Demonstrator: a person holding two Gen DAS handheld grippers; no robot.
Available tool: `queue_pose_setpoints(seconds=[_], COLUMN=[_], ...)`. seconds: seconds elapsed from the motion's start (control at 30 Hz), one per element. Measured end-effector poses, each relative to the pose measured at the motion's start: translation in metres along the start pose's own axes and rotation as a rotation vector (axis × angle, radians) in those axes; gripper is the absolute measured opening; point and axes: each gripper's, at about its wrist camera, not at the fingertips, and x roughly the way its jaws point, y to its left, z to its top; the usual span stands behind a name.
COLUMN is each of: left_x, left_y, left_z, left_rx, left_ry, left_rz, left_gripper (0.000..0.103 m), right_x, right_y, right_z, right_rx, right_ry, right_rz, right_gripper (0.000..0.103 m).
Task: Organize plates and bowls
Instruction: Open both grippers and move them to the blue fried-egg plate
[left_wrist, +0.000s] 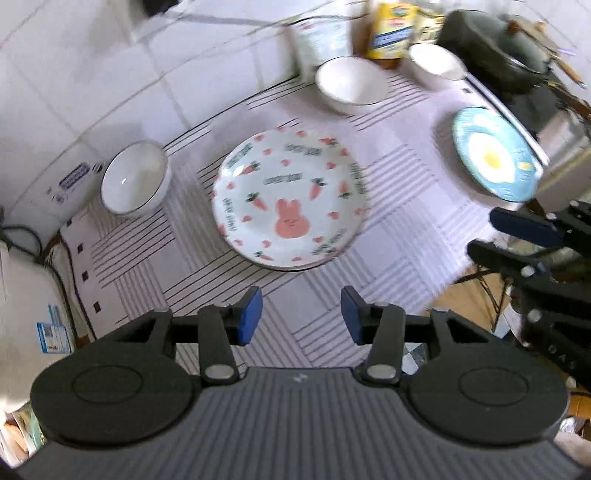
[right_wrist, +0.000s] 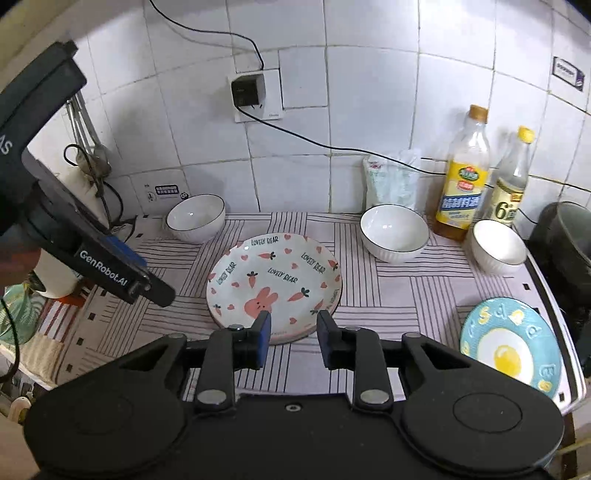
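Right wrist view first: the right gripper (right_wrist: 293, 334) hangs over the near edge of the striped mat (right_wrist: 399, 291) with its blue pads a narrow gap apart and nothing between them. Just past the fingertips sits the bunny plate (right_wrist: 275, 280), white with pink hearts, carrots and "LOVELY BEAR" lettering. It looks like a second rim peeks out underneath it, so maybe two are stacked, but I can't say for sure.

Three white bowls with dark rims are spread along the back of the mat. One bowl on the left (right_wrist: 195, 218) is close to the tiled wall, a middle bowl (right_wrist: 394, 233) sits in front of a plastic bag (right_wrist: 391, 181), and a third bowl (right_wrist: 498, 246) is just beside the yellow-label oil bottle (right_wrist: 466, 173). A smaller clear bottle (right_wrist: 511, 177) stands right next to that one. The blue egg plate (right_wrist: 511, 345) is off on its own at the right front corner of the mat, well apart from the bunny plate.

From the left wrist camera it's blurrier. The left gripper (left_wrist: 301, 315) points steeply down at the mat, pads moderately apart, empty too. Same bunny plate (left_wrist: 290, 199) is ahead of it, with the left bowl (left_wrist: 135, 177) off to its left. A dark pot (left_wrist: 491, 48) sits at the far right end.
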Motion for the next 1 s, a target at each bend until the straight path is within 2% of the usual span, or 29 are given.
queue_pose_setpoints(seconds=[0.23,0.4,0.47,0.53,0.67,0.73,0.83,0.97,1.0], left_x=[-0.026,-0.031,-0.030,-0.029,-0.023,-0.017,-0.006,0.007,0.012], left_y=[-0.035,-0.058,-0.069,-0.082,-0.112,-0.129,-0.152,-0.179,-0.185], left_z=[0.001,0.011,0.018,0.025,0.042,0.051,0.066,0.081,0.086], left_rx=[0.076,0.109,0.115,0.118,0.141,0.144,0.137,0.145,0.137], left_ry=[-0.042,-0.058,-0.059,-0.061,-0.064,-0.066,-0.049,-0.042,-0.038], left_rz=[-0.006,0.000,-0.010,-0.015,-0.010,-0.009,0.004,0.022,0.026], left_gripper=[0.052,0.056,0.058,0.060,0.065,0.069,0.073,0.079,0.080], right_x=[-0.037,-0.060,-0.071,-0.078,-0.084,-0.082,-0.079,-0.072,-0.069], right_y=[-0.009,-0.032,-0.047,-0.061,-0.096,-0.120,-0.152,-0.186,-0.194], right_z=[-0.015,-0.027,-0.029,-0.031,-0.040,-0.045,-0.050,-0.052,-0.052], right_rx=[0.005,0.022,0.028,-0.003,-0.023,-0.009,0.005,-0.037,-0.048], right_ry=[-0.021,-0.043,-0.047,-0.054,-0.063,-0.069,-0.059,-0.050,-0.049], right_rz=[-0.058,-0.108,-0.117,-0.128,-0.143,-0.141,-0.145,-0.148,-0.146], right_gripper=[0.044,0.047,0.049,0.055,0.057,0.067,0.071,0.075,0.082])
